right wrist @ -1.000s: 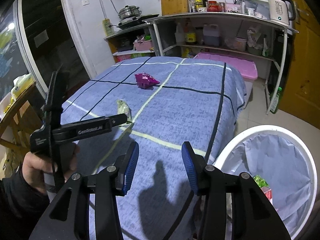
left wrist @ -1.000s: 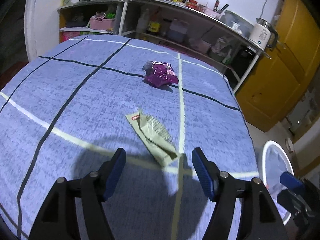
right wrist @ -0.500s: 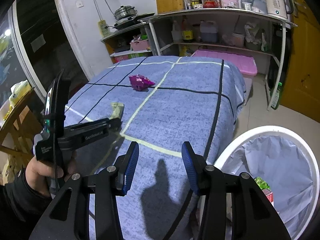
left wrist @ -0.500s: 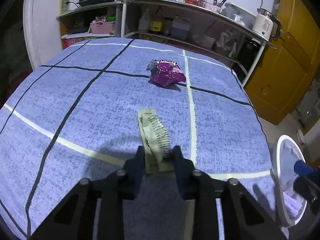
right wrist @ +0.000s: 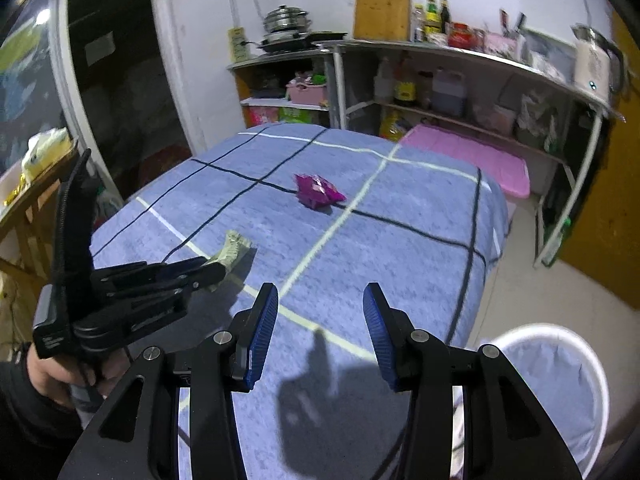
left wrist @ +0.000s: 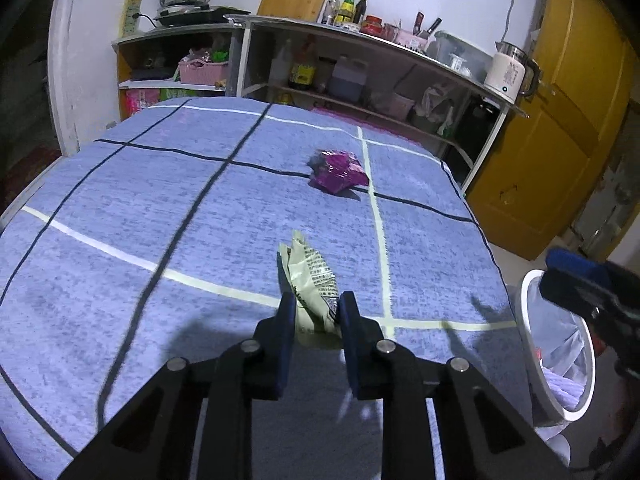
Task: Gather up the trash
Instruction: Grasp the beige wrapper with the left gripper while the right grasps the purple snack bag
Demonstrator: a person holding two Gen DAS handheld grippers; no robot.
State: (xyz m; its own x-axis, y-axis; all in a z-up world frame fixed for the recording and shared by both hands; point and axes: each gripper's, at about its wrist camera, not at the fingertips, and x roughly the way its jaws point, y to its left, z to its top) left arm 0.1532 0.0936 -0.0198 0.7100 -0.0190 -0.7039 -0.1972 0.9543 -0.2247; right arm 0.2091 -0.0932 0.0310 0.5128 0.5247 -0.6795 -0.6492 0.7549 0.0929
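Observation:
My left gripper (left wrist: 317, 304) is shut on a pale green wrapper (left wrist: 310, 276) and holds it just above the blue checked tablecloth (left wrist: 160, 208). The same gripper and the wrapper (right wrist: 234, 246) show in the right wrist view. A crumpled purple wrapper (left wrist: 338, 171) lies farther back on the cloth, also in the right wrist view (right wrist: 318, 192). My right gripper (right wrist: 320, 328) is open and empty over the table's near right corner. A white bin lined with a pale bag (right wrist: 560, 384) stands on the floor to the right, also in the left wrist view (left wrist: 560, 360).
Shelves with bottles, pots and a kettle (left wrist: 510, 72) run along the back wall. A yellow door (left wrist: 560, 120) is on the right. A pink lidded box (right wrist: 468, 156) sits behind the table. A wooden table (right wrist: 24, 200) stands at the left.
My left gripper closed on the pale green wrapper and has lifted it off the cloth. My right gripper stayed open and moved a little forward over the table.

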